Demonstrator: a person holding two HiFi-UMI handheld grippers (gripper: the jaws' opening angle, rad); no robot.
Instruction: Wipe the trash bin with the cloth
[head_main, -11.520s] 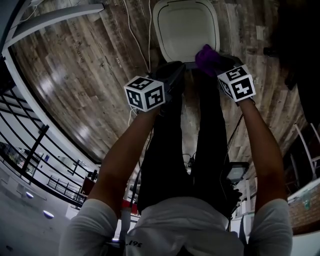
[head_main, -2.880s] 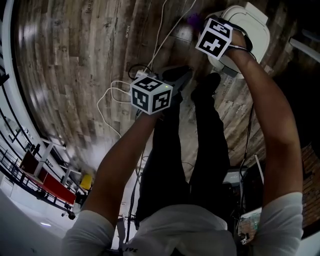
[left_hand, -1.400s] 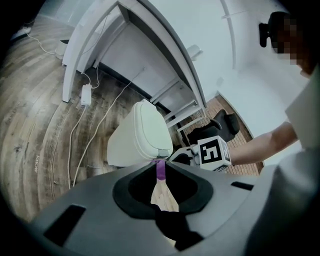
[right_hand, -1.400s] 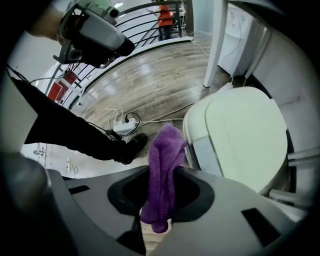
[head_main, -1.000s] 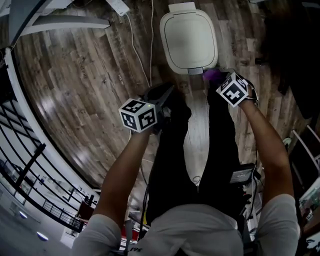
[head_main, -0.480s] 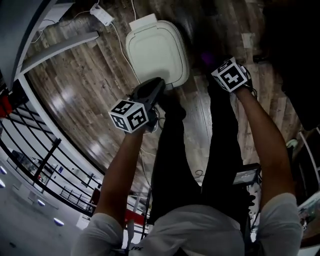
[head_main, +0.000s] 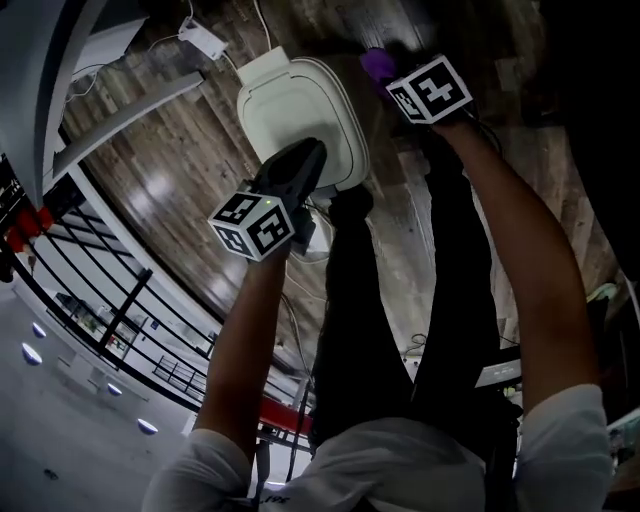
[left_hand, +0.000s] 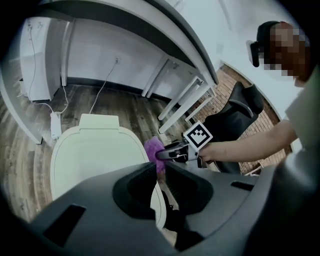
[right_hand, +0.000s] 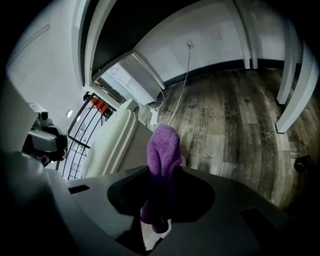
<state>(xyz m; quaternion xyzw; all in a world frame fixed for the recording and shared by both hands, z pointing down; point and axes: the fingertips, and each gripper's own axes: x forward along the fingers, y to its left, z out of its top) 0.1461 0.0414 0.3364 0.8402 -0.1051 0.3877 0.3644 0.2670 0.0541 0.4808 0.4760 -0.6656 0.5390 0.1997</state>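
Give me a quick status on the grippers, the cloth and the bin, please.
Right gripper shut on purple cloth, beside the trash bin. Left gripper shut, empty, close by. Nothing in the way.

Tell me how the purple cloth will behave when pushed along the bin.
Probably floppy: the purple cloth bunches and hangs loose where the right gripper is clamped on it. Likely light, since only a pinch holds it. Its fuzzy knit should drag rather than slide on the trash bin.
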